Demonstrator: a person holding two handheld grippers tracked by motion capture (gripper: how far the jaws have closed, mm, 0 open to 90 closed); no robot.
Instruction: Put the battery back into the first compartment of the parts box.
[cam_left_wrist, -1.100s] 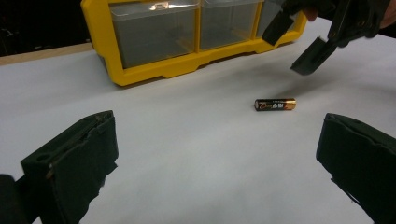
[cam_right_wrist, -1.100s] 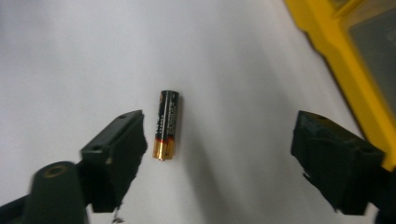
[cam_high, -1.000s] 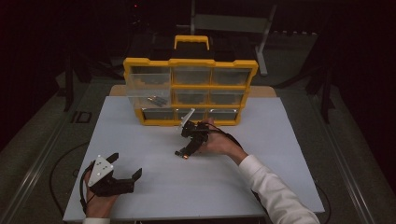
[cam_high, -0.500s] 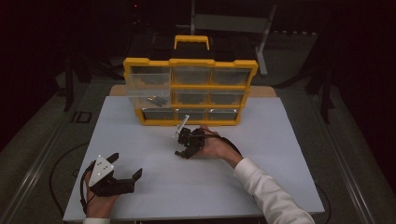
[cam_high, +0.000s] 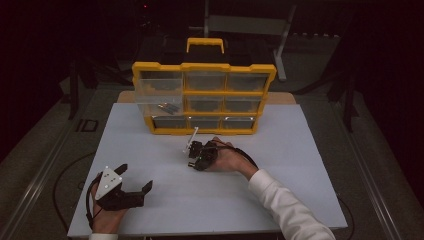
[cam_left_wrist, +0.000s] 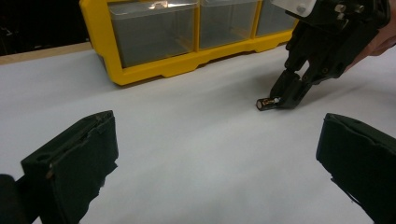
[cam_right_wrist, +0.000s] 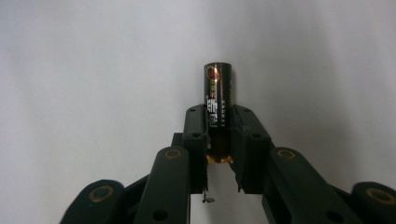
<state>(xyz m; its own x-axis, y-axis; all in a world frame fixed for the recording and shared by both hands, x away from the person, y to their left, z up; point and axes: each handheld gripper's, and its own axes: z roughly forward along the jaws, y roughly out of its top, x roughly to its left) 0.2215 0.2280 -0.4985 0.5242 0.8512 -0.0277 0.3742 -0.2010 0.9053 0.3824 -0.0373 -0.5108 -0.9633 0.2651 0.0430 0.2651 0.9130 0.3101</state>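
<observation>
Right gripper (cam_right_wrist: 218, 135) pinches a small dark battery (cam_right_wrist: 218, 100); the jaws have just been closing, and in the right gripper view the battery sits between both pads, held by its lower half, top end sticking out past the tips. In the left gripper view the battery (cam_left_wrist: 265, 103) lies low on the white worktop (cam_high: 280, 200), right at the tip of the right gripper (cam_left_wrist: 285, 95), touching or just off the surface, can't tell which. It sits in front of the yellow drawer organizer (cam_high: 203, 97), near it but apart.

Left gripper (cam_high: 135, 182) rests at the near left corner of the worktop, fingers (cam_left_wrist: 74, 163) spread wide, nothing between them, well apart from the battery.

Step in hand, as judged: secure the grasp and lift. To do it well: keep the pinch firm, since a round, smooth body can roll or squirt out of flat pads. Lift straight up before travelling, no dragging on the worktop. Keep the battery's long axis in line with the pads so it doesn't pivot. If it goes to a drawer, likely approach from above the open compartment (cam_high: 159, 95) at upper left and release low. Left gripper stays clear.
</observation>
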